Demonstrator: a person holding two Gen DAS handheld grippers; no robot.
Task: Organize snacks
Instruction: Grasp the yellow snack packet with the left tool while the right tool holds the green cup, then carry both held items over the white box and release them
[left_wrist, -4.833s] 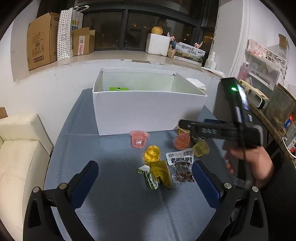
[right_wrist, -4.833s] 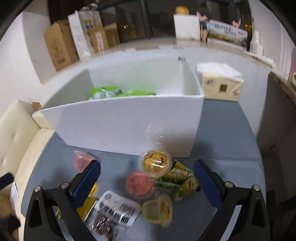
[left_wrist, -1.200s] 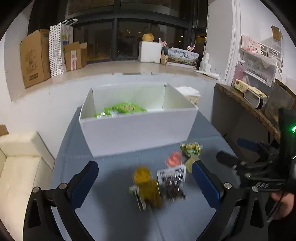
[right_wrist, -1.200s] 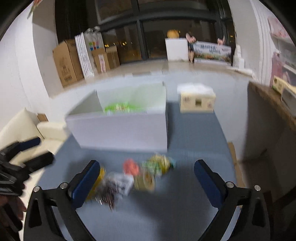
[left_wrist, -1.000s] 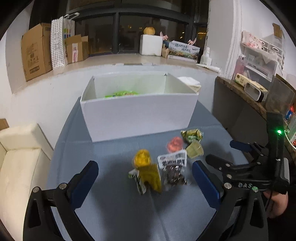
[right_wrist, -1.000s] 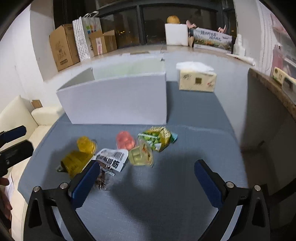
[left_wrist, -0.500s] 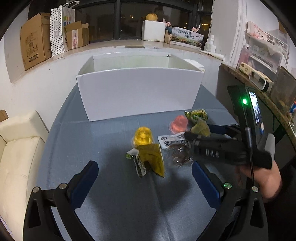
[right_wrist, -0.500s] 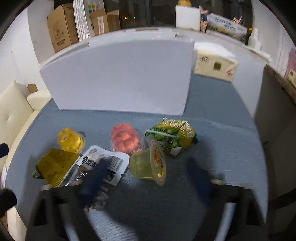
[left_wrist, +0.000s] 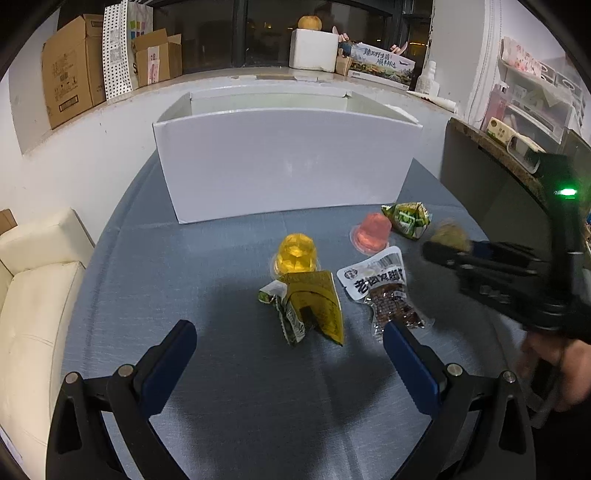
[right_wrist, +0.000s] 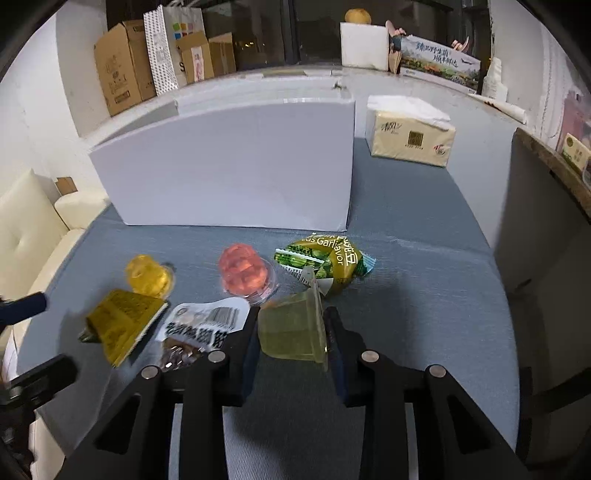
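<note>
Now | right tool (right_wrist: 291, 328) closing on translucent green jelly cup (right_wrist: 291, 326) | left tool (left_wrist: 291, 350) wide, empty | table (left_wrist: 184, 266) woven grey

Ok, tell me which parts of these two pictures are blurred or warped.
Left wrist view: the right tongs and the hand holding them are motion-smeared, while the white box is sharp but bowed by the fisheye. Right wrist view: the yellow-green jelly cup, with the tongs closing on it, is crisp; the gold packet at left is soft.

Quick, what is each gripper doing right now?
Left gripper: open, empty.
Right gripper: closing on the yellow-green jelly cup, pads touching its sides.
</note>
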